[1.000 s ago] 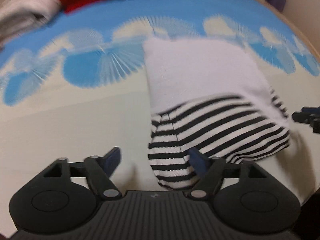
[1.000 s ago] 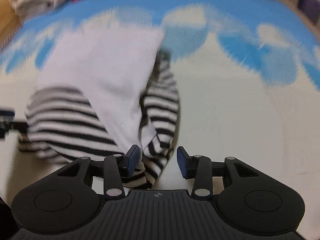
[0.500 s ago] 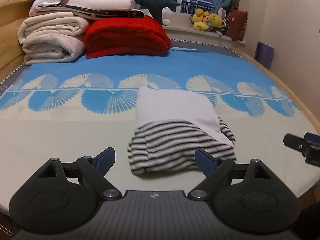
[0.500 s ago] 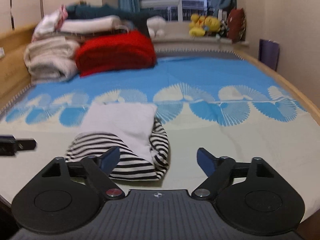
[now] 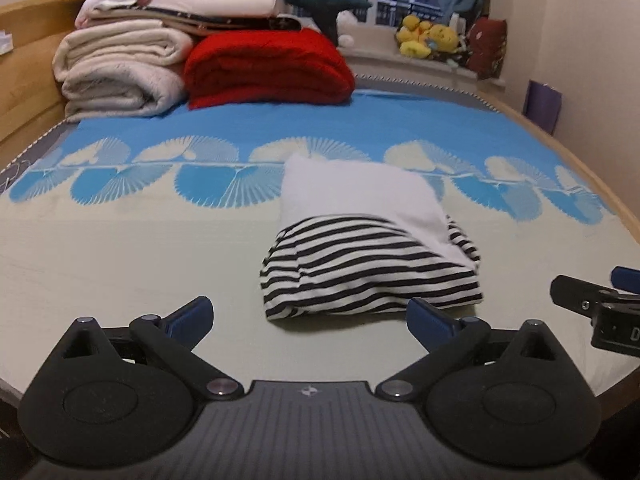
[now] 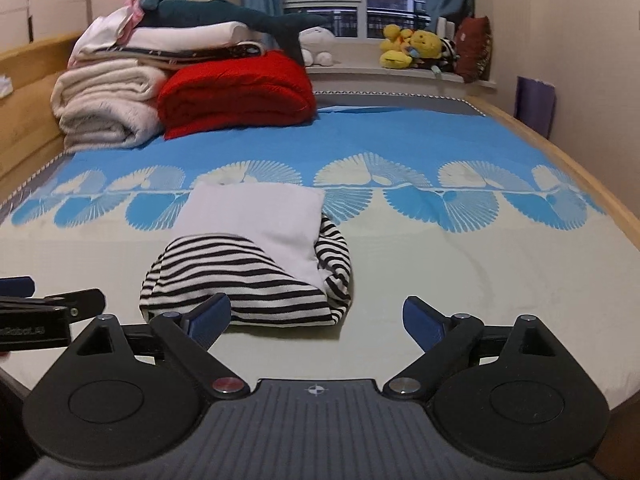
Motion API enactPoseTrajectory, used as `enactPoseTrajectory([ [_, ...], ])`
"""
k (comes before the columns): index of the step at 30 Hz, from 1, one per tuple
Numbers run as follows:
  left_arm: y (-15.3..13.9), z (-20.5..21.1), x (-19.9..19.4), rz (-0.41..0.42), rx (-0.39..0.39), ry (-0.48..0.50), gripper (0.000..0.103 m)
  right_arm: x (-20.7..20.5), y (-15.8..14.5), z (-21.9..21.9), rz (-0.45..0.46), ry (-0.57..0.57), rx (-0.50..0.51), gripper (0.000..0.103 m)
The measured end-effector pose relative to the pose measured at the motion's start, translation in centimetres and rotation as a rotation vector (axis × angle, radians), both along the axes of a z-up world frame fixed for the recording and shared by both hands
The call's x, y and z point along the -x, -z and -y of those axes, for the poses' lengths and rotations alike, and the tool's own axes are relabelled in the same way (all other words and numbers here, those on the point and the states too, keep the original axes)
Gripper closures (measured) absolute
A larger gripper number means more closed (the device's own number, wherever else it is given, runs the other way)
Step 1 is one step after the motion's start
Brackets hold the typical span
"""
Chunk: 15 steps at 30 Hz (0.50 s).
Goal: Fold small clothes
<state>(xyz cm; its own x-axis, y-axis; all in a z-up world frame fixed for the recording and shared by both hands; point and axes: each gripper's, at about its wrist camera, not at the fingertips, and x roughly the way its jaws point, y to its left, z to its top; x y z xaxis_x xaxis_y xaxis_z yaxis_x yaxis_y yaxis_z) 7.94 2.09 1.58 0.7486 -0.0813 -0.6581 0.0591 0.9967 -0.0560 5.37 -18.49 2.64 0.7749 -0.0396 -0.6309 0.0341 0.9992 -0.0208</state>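
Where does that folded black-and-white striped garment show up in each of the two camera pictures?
Left wrist view: the striped garment lies just right of centre on the bed, beyond the wide-open jaws.
Right wrist view: the striped garment lies left of centre, its near edge behind the left-side jaw.
Shared landmark: the red blanket at the far end of the bed, behind the garment in both.

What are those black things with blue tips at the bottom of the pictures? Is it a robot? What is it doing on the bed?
No robot: a person holds a pincer tool in each hand, each carrying a camera looking along its fingers. One picture comes from the left gripper, one from the right gripper. Both have just been opening and hold nothing. On the bed lies a folded striped garment with a white part on top. Folded blankets sit at the far end.
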Motion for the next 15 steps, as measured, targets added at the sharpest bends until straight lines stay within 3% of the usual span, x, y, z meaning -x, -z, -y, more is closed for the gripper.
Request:
enactPoseTrajectory([
  [15, 0.9, 1.0, -0.4, -0.033, 0.03, 0.007, 0.0, -0.6, 0.8, -0.5, -0.029, -0.002, 0.001, 0.01],
])
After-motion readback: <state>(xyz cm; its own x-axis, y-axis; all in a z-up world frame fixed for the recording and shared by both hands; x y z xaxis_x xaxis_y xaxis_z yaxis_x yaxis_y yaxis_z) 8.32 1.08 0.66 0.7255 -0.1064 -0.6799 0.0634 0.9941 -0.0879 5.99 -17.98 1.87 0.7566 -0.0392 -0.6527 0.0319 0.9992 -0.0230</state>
